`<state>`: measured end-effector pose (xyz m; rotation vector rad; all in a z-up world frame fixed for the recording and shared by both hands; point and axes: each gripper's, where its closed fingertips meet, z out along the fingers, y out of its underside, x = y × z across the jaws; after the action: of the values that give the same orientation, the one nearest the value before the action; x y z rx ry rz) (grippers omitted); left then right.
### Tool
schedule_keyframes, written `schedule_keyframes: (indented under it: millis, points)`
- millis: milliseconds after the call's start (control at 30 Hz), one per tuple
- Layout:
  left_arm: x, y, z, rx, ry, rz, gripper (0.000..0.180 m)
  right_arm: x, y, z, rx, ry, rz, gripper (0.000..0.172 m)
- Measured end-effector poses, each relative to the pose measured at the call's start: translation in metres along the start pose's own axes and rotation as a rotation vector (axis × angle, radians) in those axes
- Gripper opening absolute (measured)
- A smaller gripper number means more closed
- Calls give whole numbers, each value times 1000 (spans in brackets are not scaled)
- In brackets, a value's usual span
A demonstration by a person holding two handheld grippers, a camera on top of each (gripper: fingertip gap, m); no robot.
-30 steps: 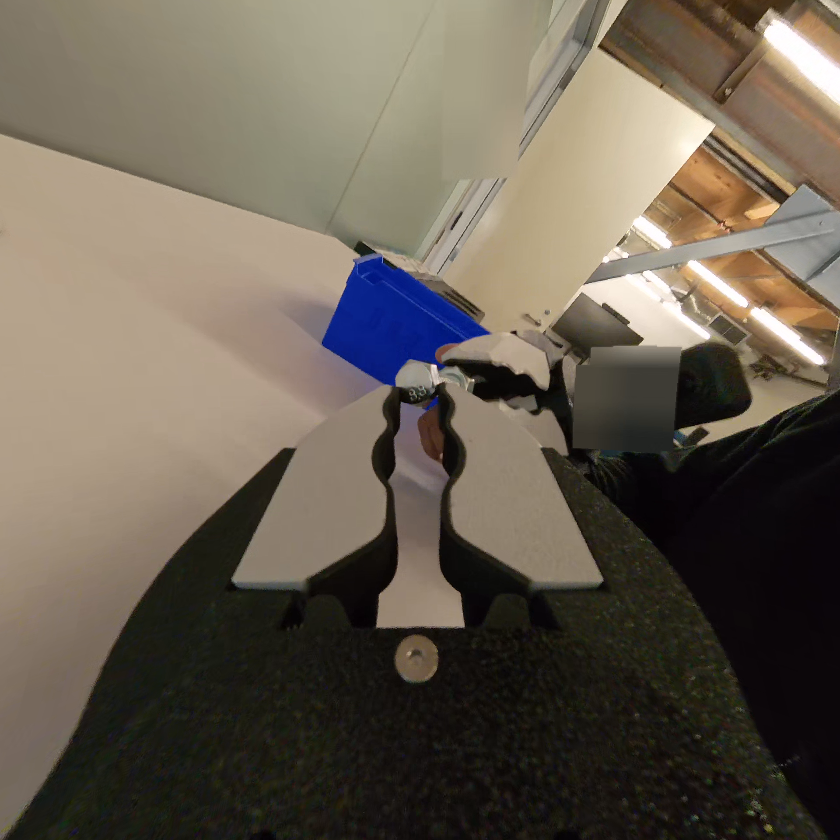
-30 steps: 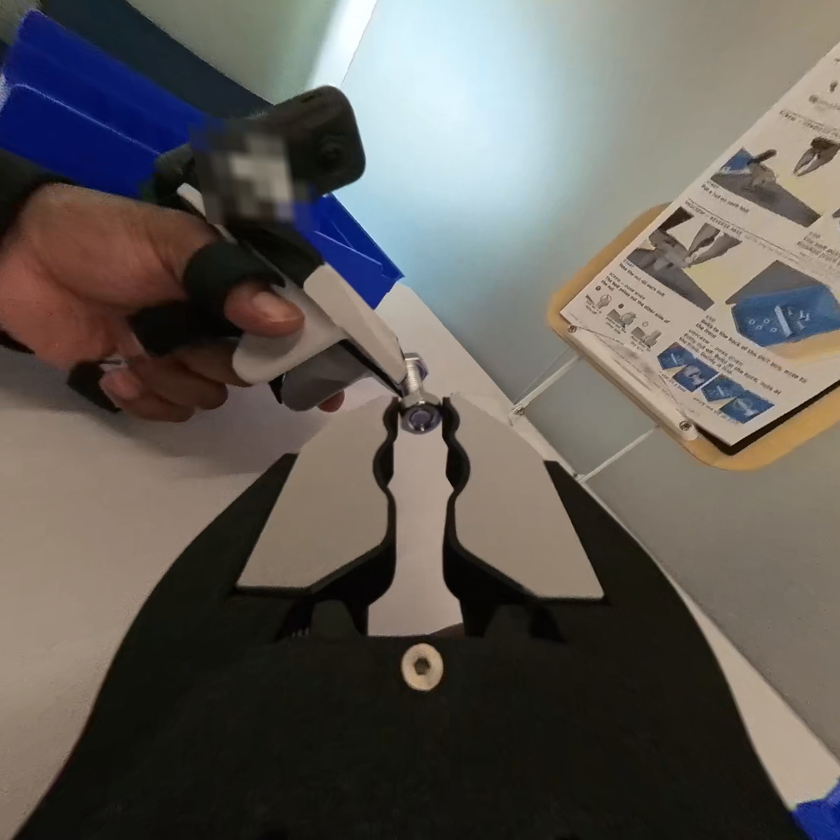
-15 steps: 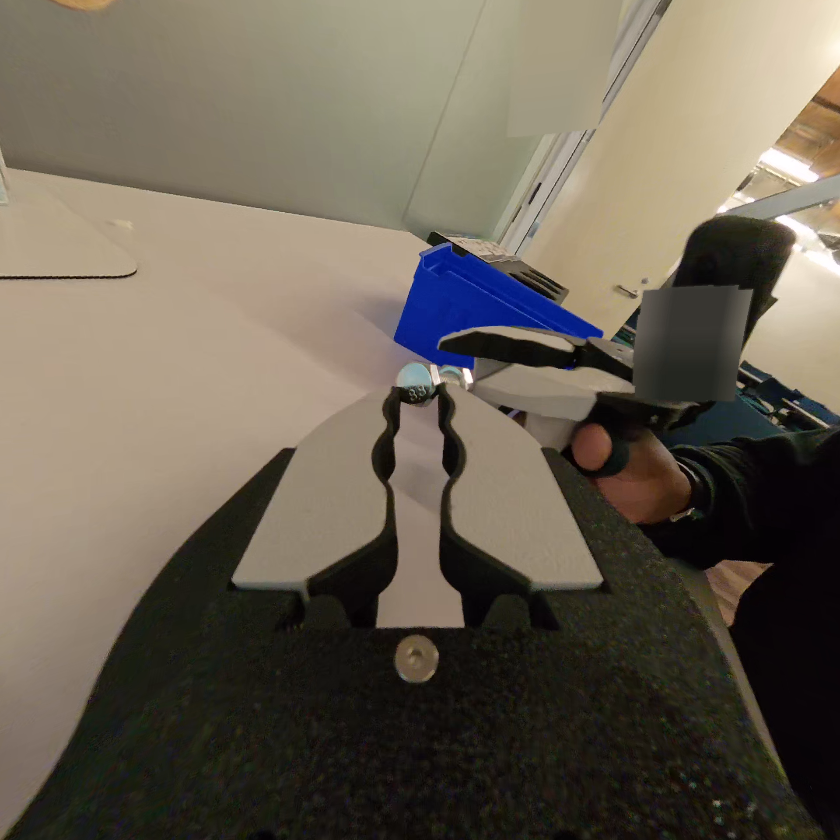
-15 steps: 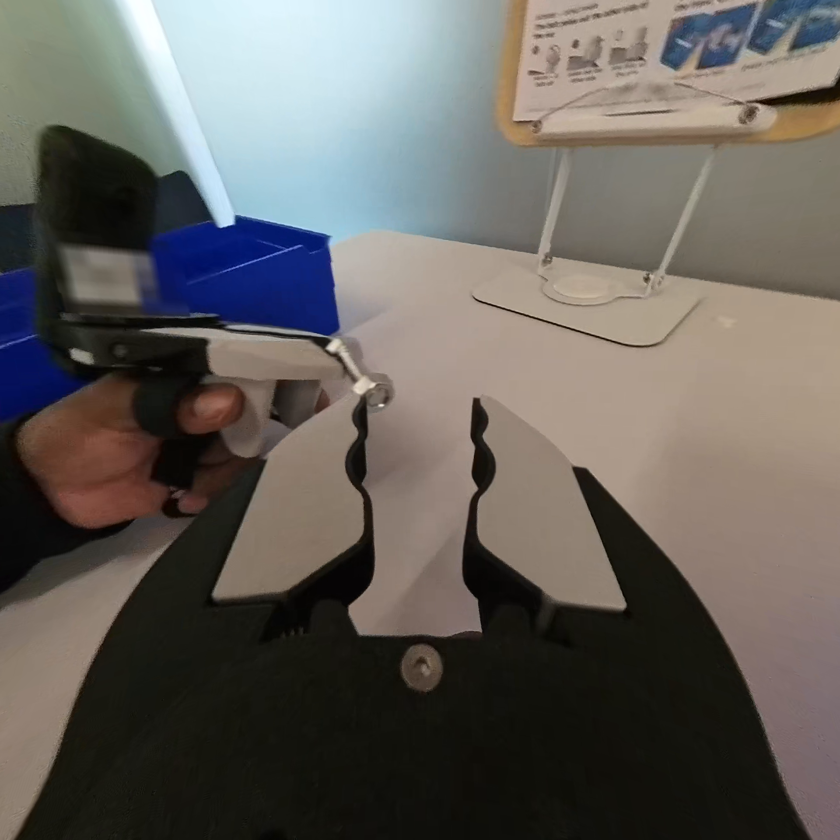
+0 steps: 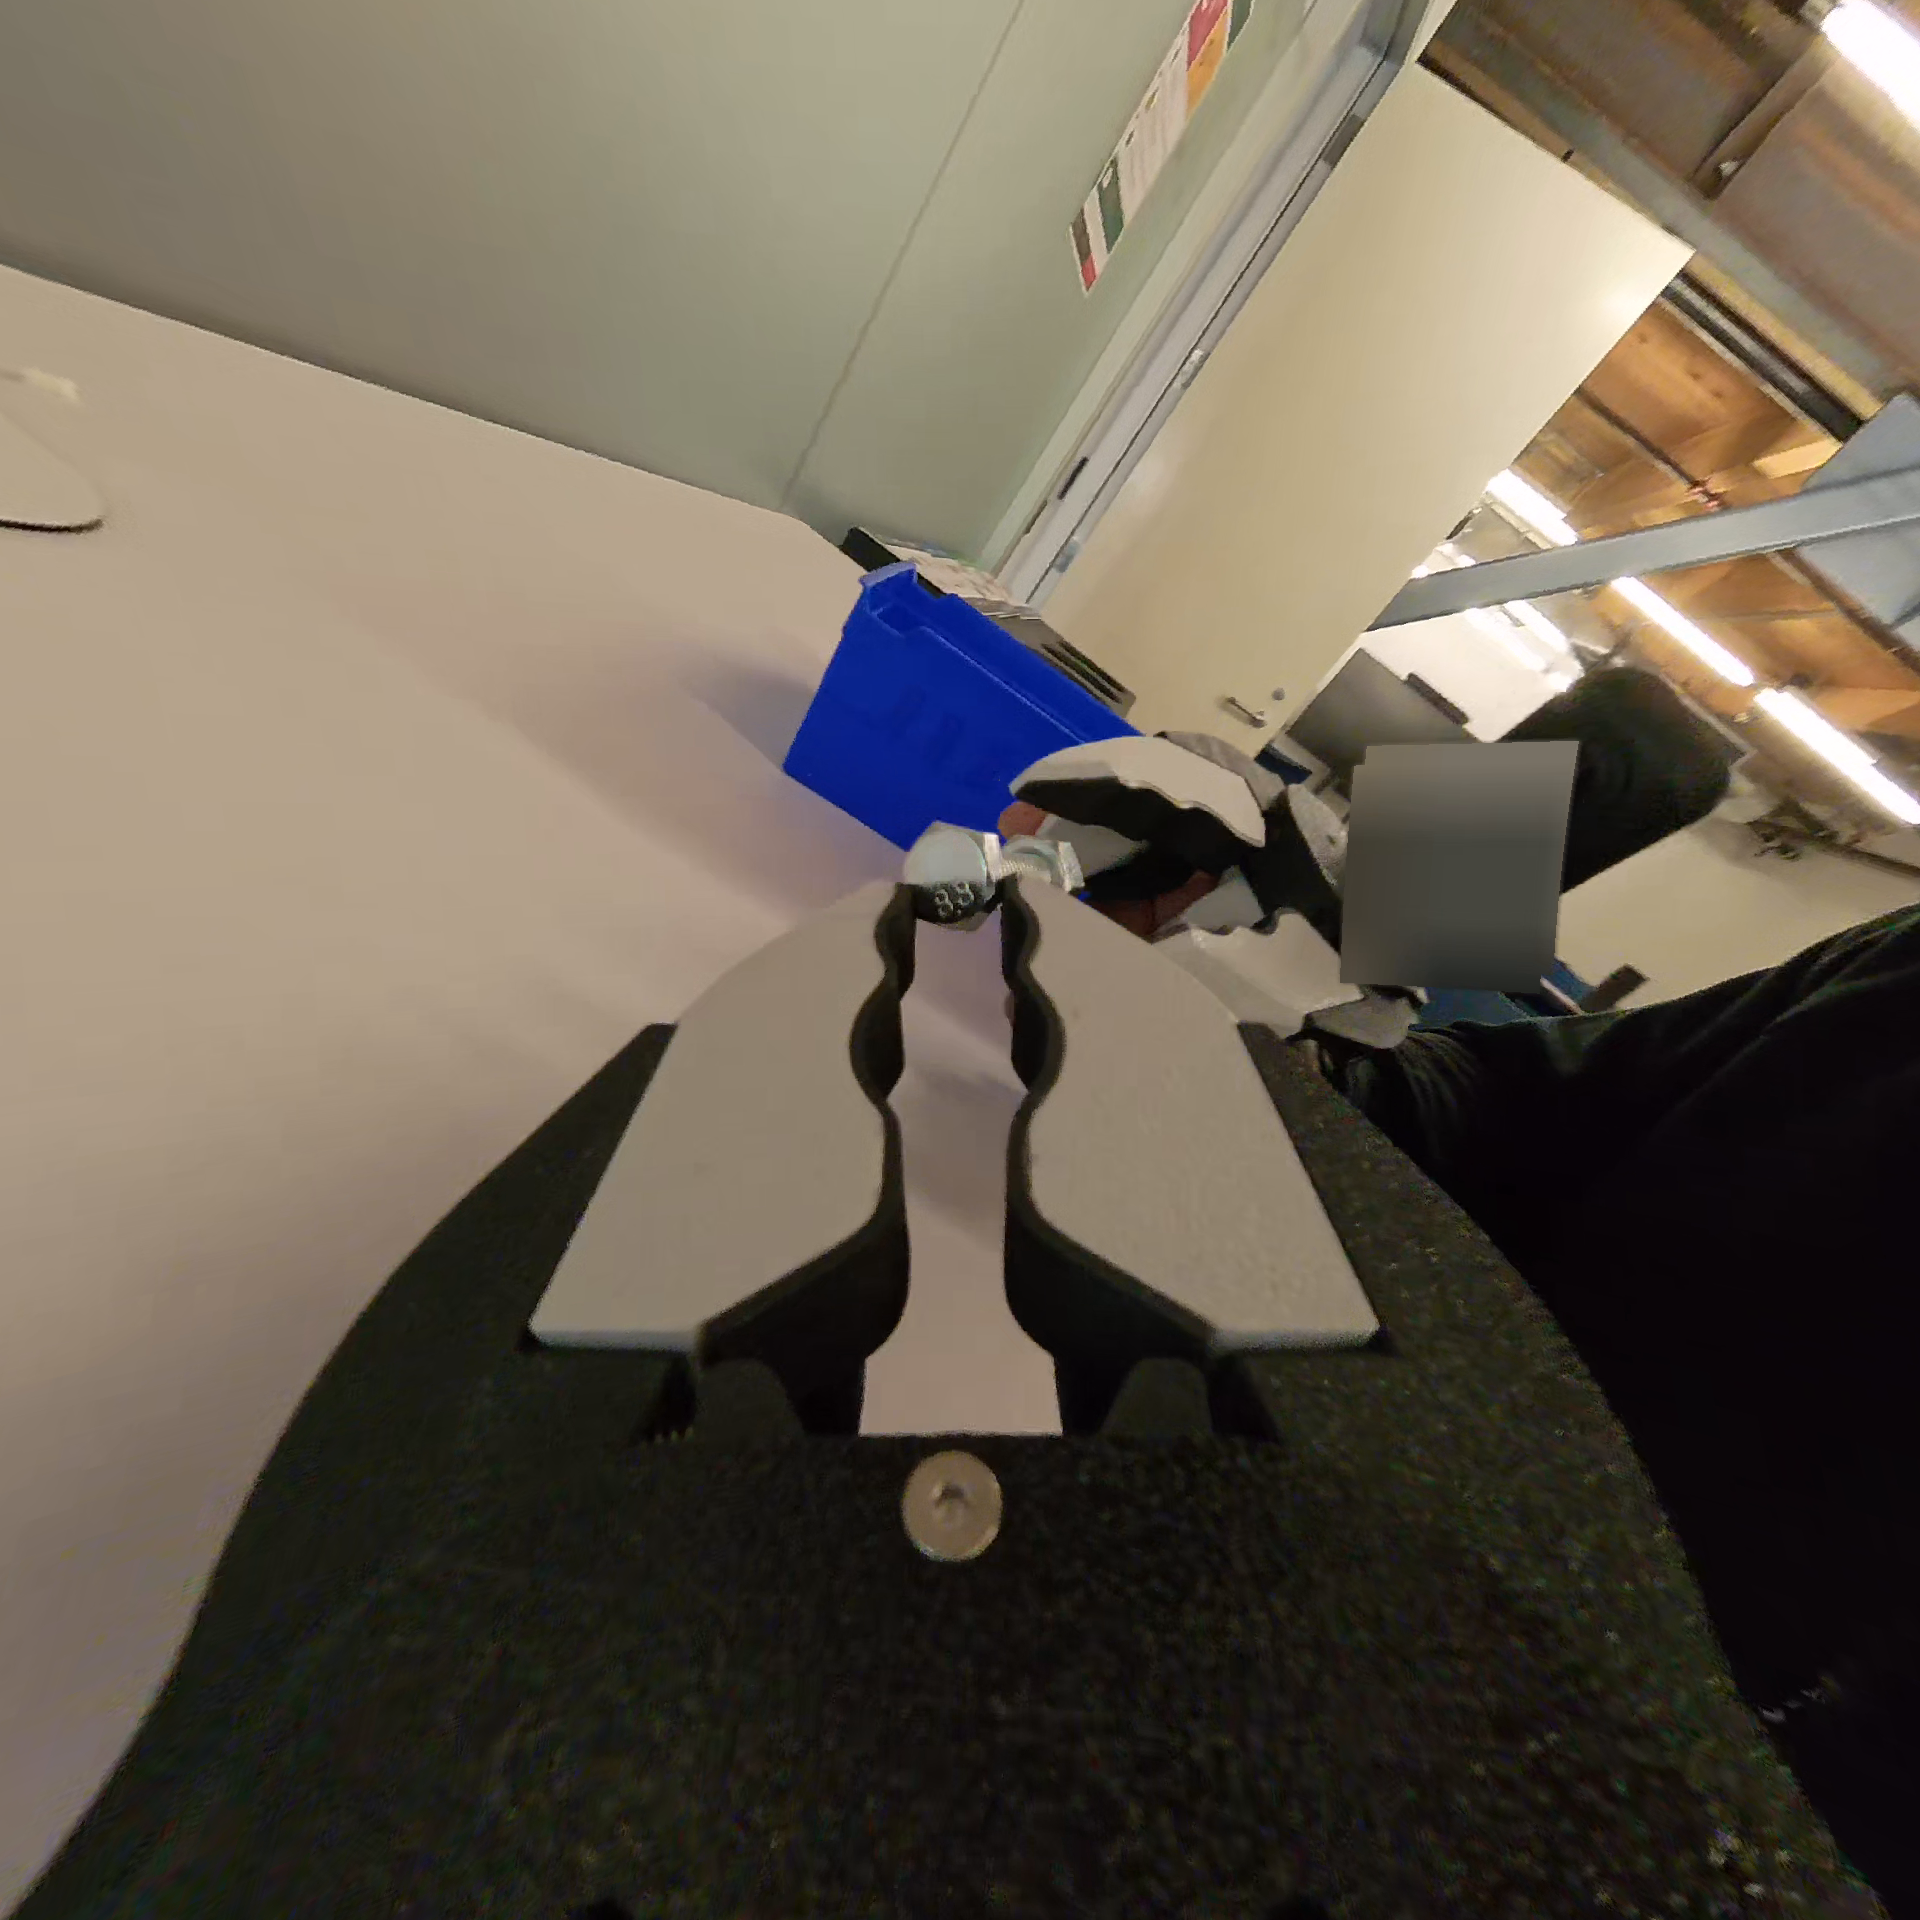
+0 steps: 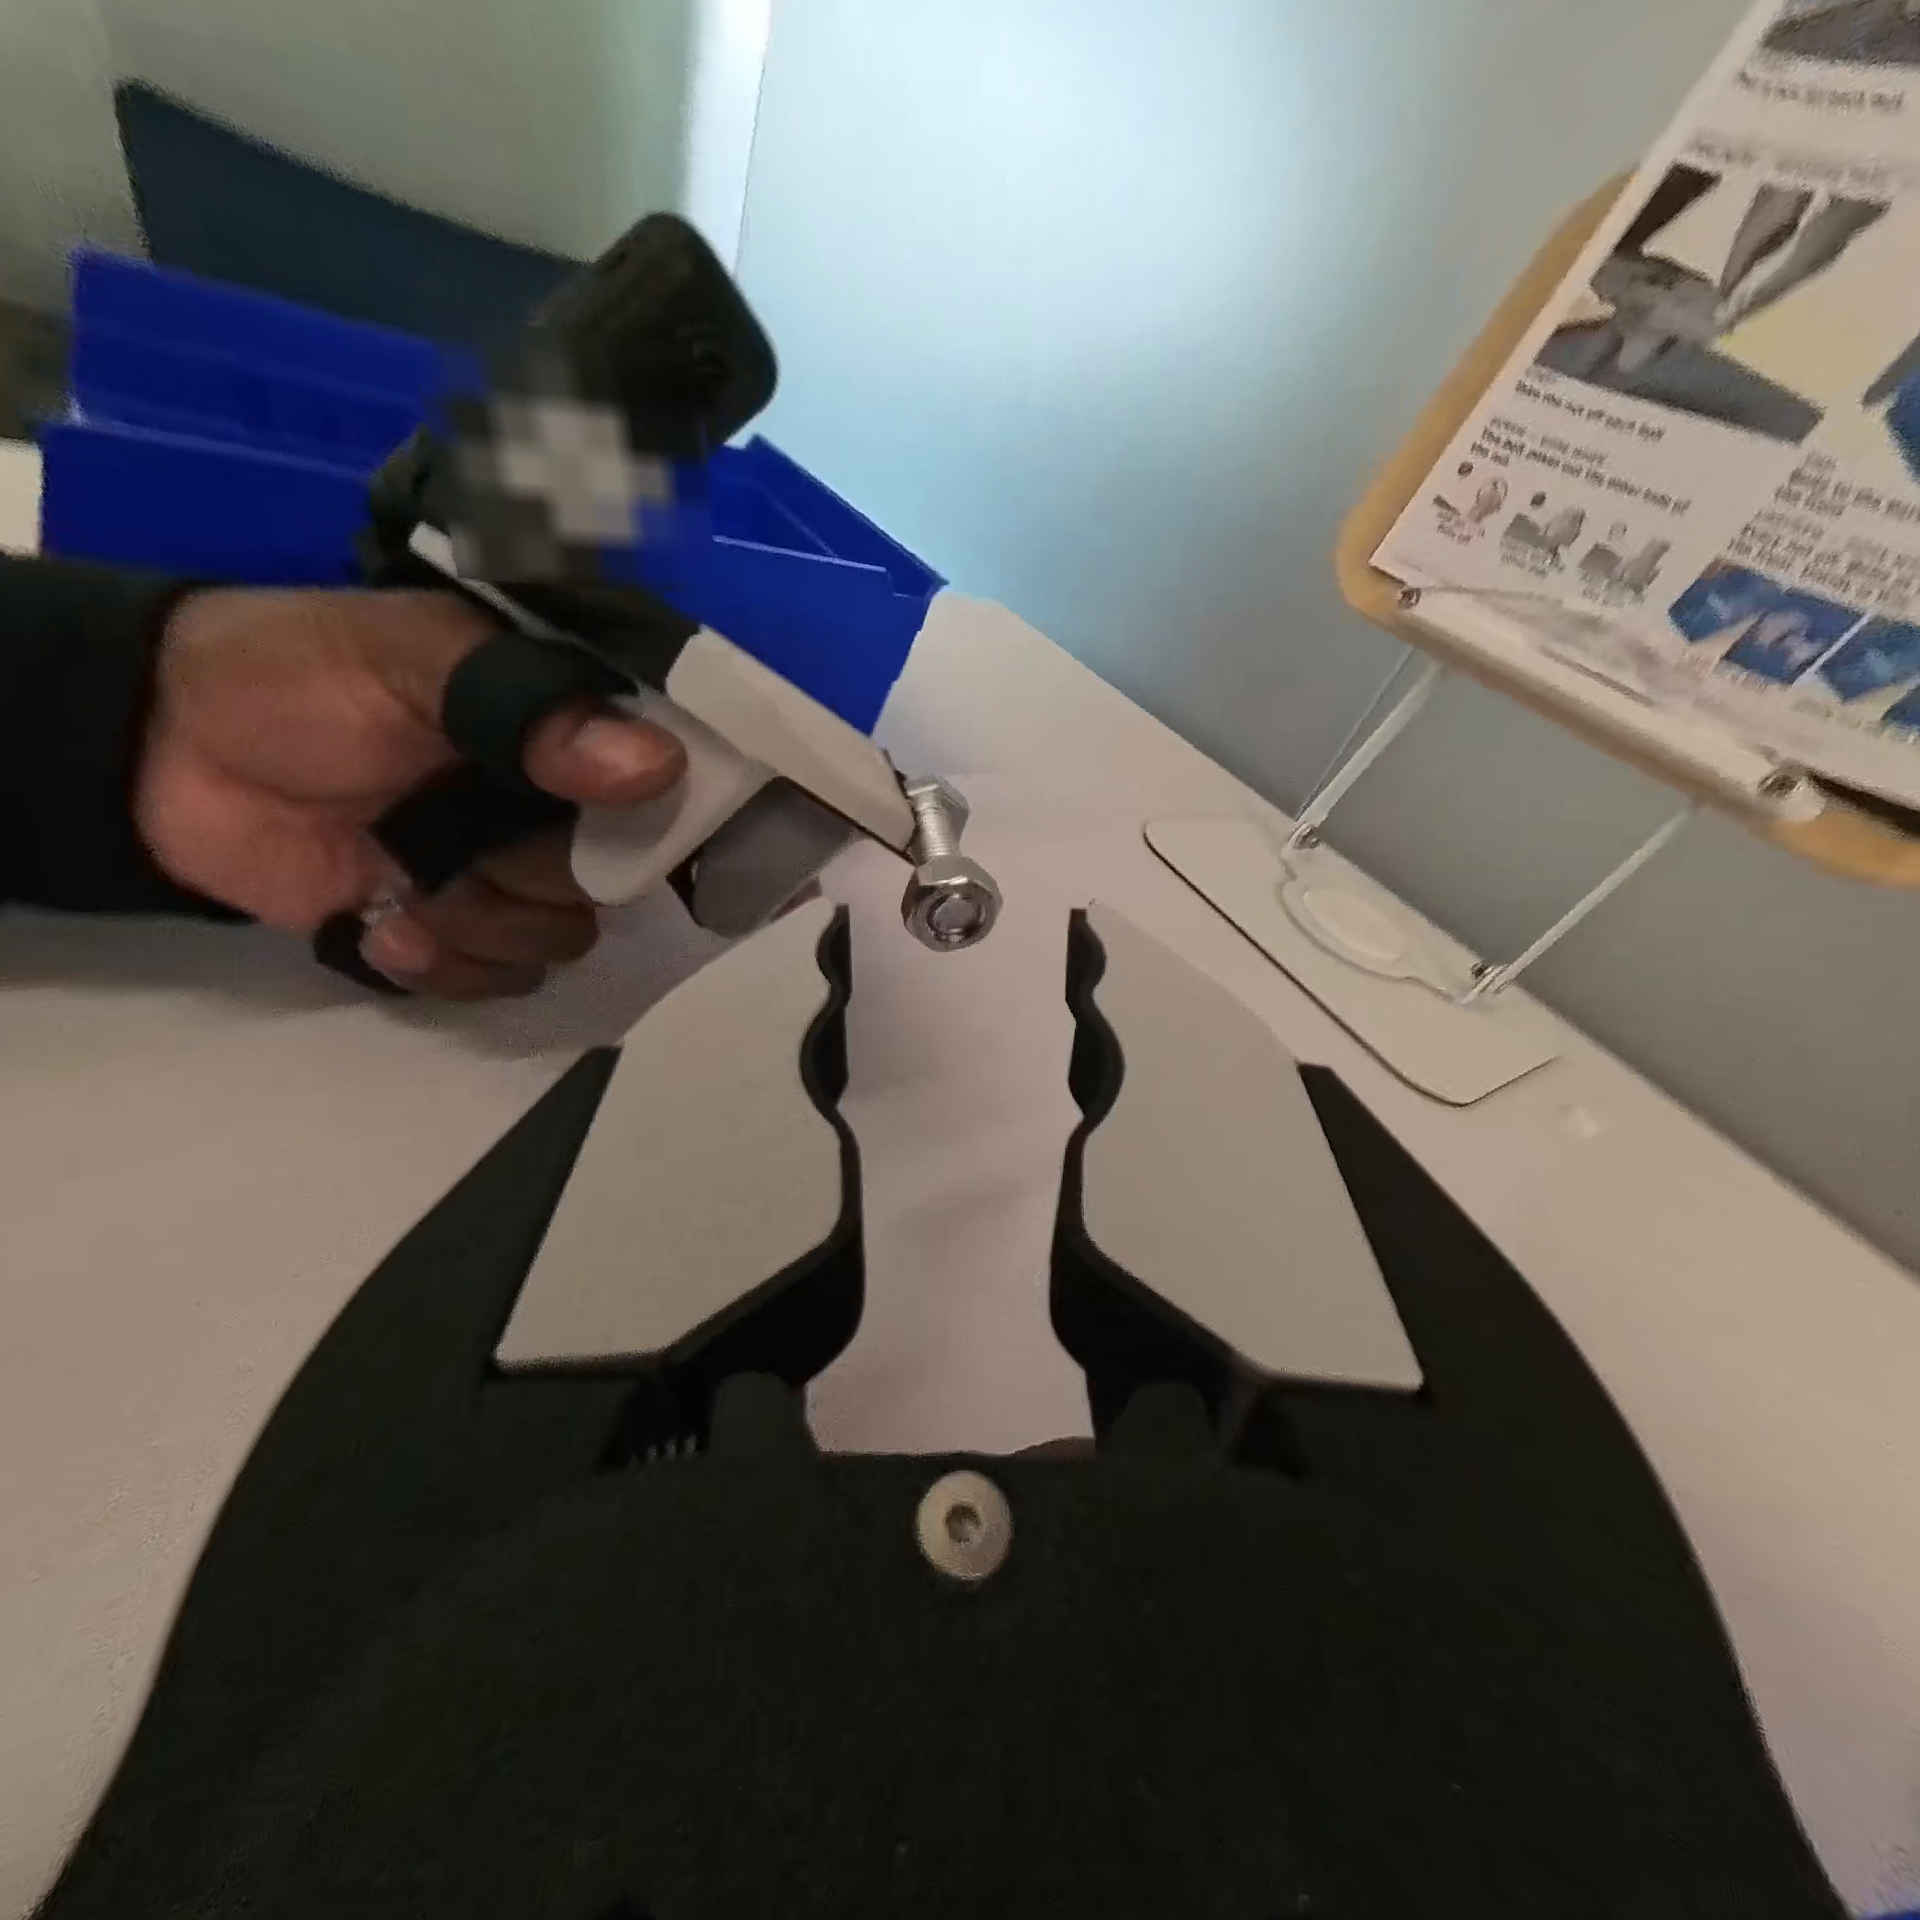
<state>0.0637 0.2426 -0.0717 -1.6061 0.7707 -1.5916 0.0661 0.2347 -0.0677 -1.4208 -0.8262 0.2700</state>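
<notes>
Left gripper [image 5: 957,902] clamps bolt [image 5: 951,881]; blue bin [image 5: 925,722] partly hidden.

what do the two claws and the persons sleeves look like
Both claws, left and right, match: pale grey flat fingers with wavy black inner pads, on a speckled black body with one silver screw. A black camera block tops each. Sleeves are black.

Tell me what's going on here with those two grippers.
A person holds a gripper in each hand over a white table. The left gripper is clamped on the head of a silver bolt with a nut threaded on its end. The right gripper is open, its fingers either side of the nut without touching. Blue bins sit behind.
</notes>
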Motion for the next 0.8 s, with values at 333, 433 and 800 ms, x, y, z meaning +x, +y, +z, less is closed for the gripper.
schedule_keyframes:
  millis: [333, 433, 800]
  points:
    - [-2, 10, 5, -65, -54, 88, 15, 0, 9, 1, -85, 10, 357, 18]
    - [-3, 11, 7, -73, -92, 170, 16, 2, 10, 0, -42, -24, 570, 18]
    - [3, -3, 1, 24, -13, 66, 15, 25, 5, -3, 13, 125, 98, 51]
